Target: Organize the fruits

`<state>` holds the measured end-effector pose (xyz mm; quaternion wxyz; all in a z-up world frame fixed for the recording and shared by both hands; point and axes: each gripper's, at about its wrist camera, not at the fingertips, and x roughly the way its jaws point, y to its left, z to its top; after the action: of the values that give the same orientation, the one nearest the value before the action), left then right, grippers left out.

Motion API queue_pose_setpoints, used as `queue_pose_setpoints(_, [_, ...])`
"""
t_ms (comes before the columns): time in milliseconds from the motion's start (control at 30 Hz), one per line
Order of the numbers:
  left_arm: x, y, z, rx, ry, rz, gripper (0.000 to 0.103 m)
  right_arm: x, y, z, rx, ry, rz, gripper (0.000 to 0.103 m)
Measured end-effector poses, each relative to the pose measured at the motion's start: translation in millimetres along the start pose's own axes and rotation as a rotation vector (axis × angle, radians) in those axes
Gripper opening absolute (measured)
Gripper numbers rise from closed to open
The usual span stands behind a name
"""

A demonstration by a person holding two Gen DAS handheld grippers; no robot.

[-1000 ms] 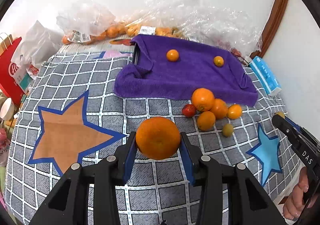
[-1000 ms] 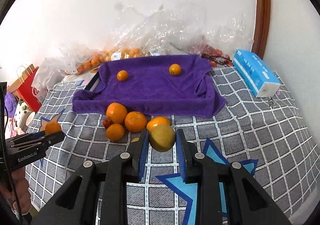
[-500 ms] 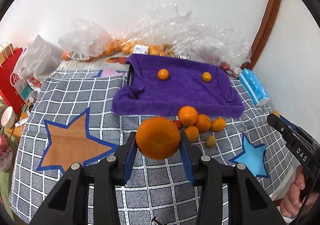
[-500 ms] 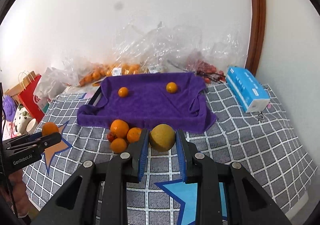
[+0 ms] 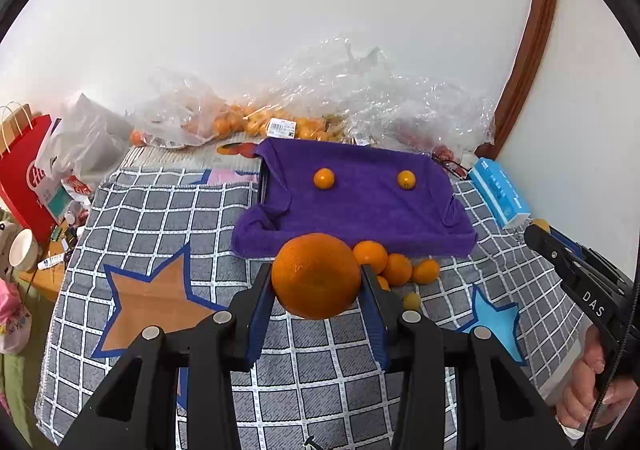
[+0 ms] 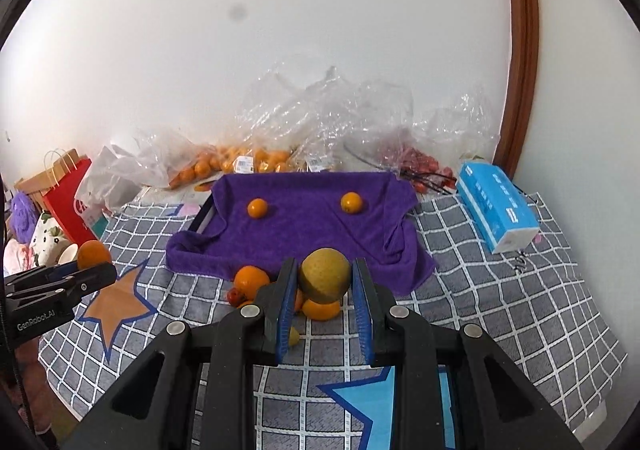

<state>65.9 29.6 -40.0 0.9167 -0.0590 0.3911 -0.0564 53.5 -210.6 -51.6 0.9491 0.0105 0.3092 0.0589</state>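
While clamped between the left gripper's (image 5: pixel 316 286) jaws, held above the checked blanket (image 5: pixel 160 218): a large orange (image 5: pixel 316 276). Pinched tight in the right gripper's (image 6: pixel 325 290) jaws: a yellow-green fruit (image 6: pixel 325 280), also off the blanket. Lying loose on the blanket at the near edge of the purple towel (image 5: pixel 360 210): a cluster of oranges (image 5: pixel 396 268). Resting well apart on the towel: two small oranges (image 5: pixel 324 179). Piled against the wall behind: plastic bags (image 5: pixel 320 106) of fruit.
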Motion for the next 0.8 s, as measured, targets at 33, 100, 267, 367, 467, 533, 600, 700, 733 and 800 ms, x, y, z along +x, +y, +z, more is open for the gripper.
queue_pose_setpoints(33, [-1.9,-0.5,2.4,0.004,-0.007,0.002,0.039,-1.1,0.2,2.2,-0.002,-0.005,0.001,0.027])
queue_pose_setpoints(100, [-5.1,-2.1,7.8,0.014,-0.02,0.007,0.039,-2.4,0.3,6.8,-0.005,-0.013,0.0,0.027])
queue_pose_setpoints(267, [-11.8,-5.0,21.6,0.028,-0.044,0.017,0.039,-5.1,-0.5,19.4,-0.004,-0.035,0.001,0.027])
queue_pose_setpoints(367, [-14.1,-5.5,29.3,0.032,-0.055,0.018,0.039,-5.9,-1.4,25.9,-0.005,-0.045,-0.002,0.027])
queue_pose_setpoints(467, [-14.9,-6.6,38.0,0.036,-0.066,0.017,0.039,-6.6,-3.4,32.2,-0.004,-0.056,-0.005,0.027])
queue_pose_setpoints(533, [-14.0,-8.1,41.8,0.038,-0.07,0.014,0.039,-6.7,-4.9,36.4,-0.002,-0.061,-0.009,0.027])
queue_pose_setpoints(600, [-12.8,-9.4,46.6,0.039,-0.073,0.009,0.039,-6.7,-7.4,40.7,0.0,-0.067,-0.014,0.027])
queue_pose_setpoints(700, [-10.5,-11.3,52.3,0.044,-0.075,0.006,0.039,-5.9,-10.9,46.4,0.006,-0.073,-0.022,0.027])
queue_pose_setpoints(733, [-8.9,-11.8,54.7,0.044,-0.076,0.004,0.039,-5.6,-11.7,48.0,0.008,-0.074,-0.024,0.027])
queue_pose_setpoints(800, [-5.6,-11.7,57.9,0.046,-0.073,0.001,0.039,-3.3,-13.6,51.7,0.01,-0.075,-0.028,0.027])
